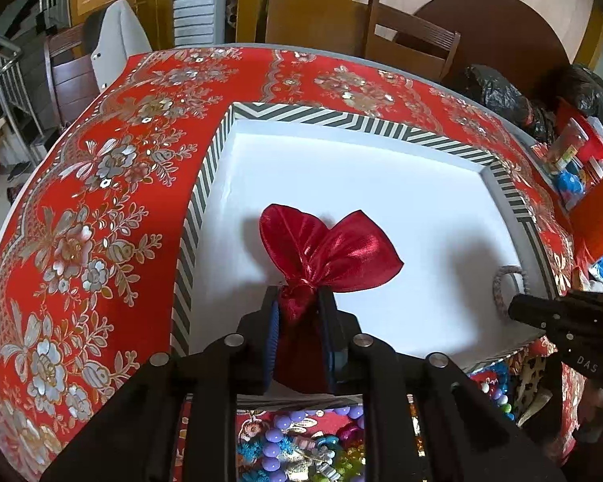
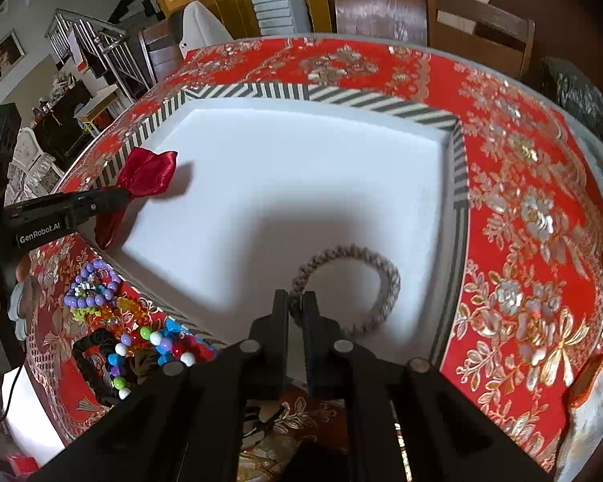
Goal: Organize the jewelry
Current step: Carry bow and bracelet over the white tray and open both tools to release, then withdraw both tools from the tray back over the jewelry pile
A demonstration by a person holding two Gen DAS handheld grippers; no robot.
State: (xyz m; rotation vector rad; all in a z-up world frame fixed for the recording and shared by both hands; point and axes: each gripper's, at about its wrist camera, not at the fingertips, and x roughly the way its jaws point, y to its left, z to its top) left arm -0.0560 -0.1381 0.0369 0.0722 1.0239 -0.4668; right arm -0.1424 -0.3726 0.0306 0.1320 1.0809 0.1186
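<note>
- My left gripper is clamped on the red satin pouch just below its tied neck, so the gathered top fans out ahead of the pads while the body hangs back between the fingers; gripping at the tie keeps the slippery fabric from sliding.
- I hold the pouch over the near left part of the white tray, low above its floor. Whether it touches the floor I cannot tell.
- My right gripper has its jaws together, pinching the braided grey bracelet at one point of its loop, so the rest of the ring lies out ahead over the near right part of the tray.
- I keep the two pieces well apart, one on each side, which I judge is meant to leave each its own spot.
- The remaining jewelry pile of coloured beads and dark bands sits on the red floral tablecloth, just outside the tray's striped rim at the near left, within easy reach for the next pick.
</note>
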